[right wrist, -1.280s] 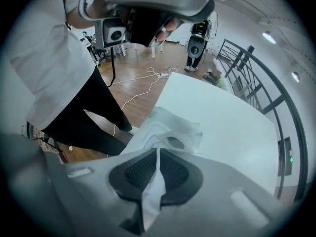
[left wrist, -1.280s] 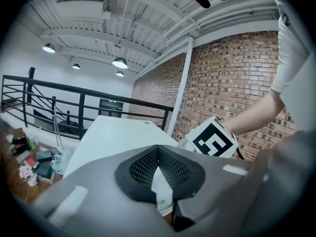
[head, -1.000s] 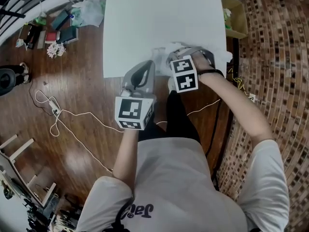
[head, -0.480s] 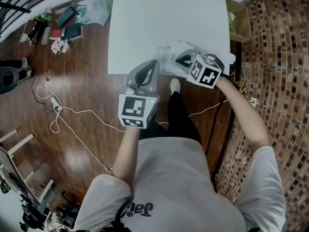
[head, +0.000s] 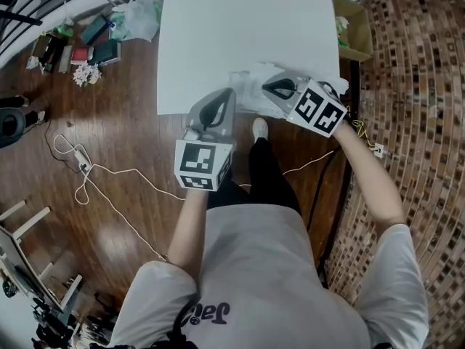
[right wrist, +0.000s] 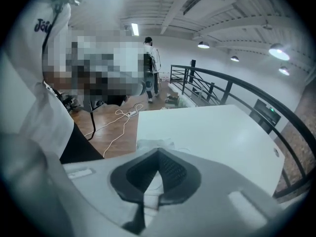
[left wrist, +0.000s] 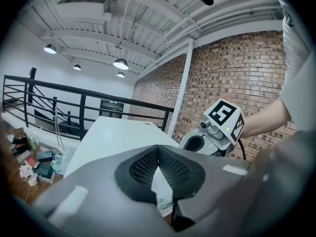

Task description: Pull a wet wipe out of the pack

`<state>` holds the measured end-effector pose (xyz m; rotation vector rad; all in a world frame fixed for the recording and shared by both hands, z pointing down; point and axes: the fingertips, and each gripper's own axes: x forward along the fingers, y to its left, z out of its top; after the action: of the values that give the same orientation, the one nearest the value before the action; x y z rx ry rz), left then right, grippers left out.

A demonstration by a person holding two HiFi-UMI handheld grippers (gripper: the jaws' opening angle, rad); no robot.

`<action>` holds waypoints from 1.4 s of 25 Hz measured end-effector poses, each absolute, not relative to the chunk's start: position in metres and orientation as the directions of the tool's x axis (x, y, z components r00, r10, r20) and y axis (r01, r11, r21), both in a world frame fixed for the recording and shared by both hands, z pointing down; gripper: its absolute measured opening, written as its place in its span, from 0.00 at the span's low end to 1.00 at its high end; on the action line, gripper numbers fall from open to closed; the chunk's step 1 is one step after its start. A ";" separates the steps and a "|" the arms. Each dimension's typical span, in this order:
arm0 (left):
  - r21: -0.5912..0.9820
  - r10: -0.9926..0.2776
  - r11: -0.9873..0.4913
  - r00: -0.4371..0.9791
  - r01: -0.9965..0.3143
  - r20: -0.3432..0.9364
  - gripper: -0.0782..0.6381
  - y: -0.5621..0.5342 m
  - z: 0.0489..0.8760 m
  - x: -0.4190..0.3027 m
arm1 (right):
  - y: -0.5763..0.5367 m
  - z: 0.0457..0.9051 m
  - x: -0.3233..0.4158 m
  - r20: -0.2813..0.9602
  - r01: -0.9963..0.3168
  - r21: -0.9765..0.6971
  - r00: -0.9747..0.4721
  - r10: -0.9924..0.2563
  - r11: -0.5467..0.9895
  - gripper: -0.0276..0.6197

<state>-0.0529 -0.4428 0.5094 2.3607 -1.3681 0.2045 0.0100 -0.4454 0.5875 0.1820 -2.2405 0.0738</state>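
My left gripper (head: 221,97) is clamped narrow on the pack (head: 245,86), which lies at the near edge of the white table (head: 240,27), at the table's 6 o'clock. In the left gripper view its dark pads (left wrist: 143,168) meet at the tips, and the pack's white film with green print (left wrist: 161,191) shows in the gap below them. It reaches the pack from about 8 o'clock. My right gripper (head: 266,84) comes in from about 4 o'clock, tilted steeply down, its marker cube rolled to one side. Its jaws are closed tight on the wet wipe (right wrist: 152,184), a white strip that runs down between the pads in the right gripper view. Past the tips, crumpled white material sits by the table's edge. A cardboard box (head: 354,24) stands at the table's 2 o'clock, and a white cable (head: 109,187) trails over the wooden floor at 8 o'clock.
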 end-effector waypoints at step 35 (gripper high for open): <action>0.259 -0.811 -0.434 0.499 -0.863 0.305 0.13 -0.466 0.495 -0.046 | -0.460 0.451 0.027 0.681 -0.185 0.209 -0.678 -0.279 0.960 0.03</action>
<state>-0.0457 -0.4656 0.4951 2.3683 -1.3920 0.1892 0.0273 -0.4599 0.4508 0.3240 -2.3323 -0.1573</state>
